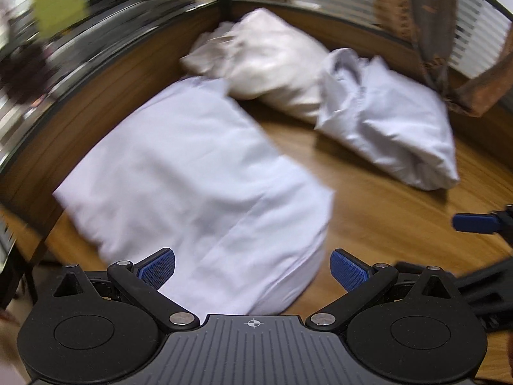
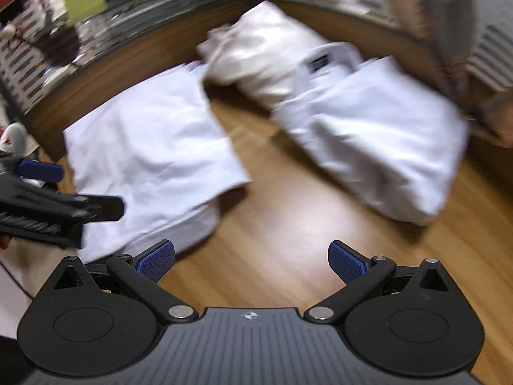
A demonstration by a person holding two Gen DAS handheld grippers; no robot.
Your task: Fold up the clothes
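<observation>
A folded white garment (image 1: 192, 173) lies flat on the wooden table (image 1: 368, 224), close to the table's left edge. Behind it, against the back rim, sits a cream bundle of cloth (image 1: 272, 61), bunched up and touching the folded piece's far corner. To the right of that bundle, a second white garment (image 1: 384, 122) is heaped in loose creases, well apart from the folded one, with bare wood between them; from the right wrist view a dark label shows near its collar (image 2: 315, 63).

The left gripper (image 1: 253, 271) hangs over the near end of the folded garment, its blue pads spread wide with nothing pinched between them. The right gripper (image 2: 251, 264) hovers above bare wood between the two white pieces, its jaws likewise spread wide and empty. Both views are blurred.

At the far right something brown and grey (image 1: 429, 25) hangs down over the table's corner. Striped blinds (image 1: 128, 16) run behind the table.
</observation>
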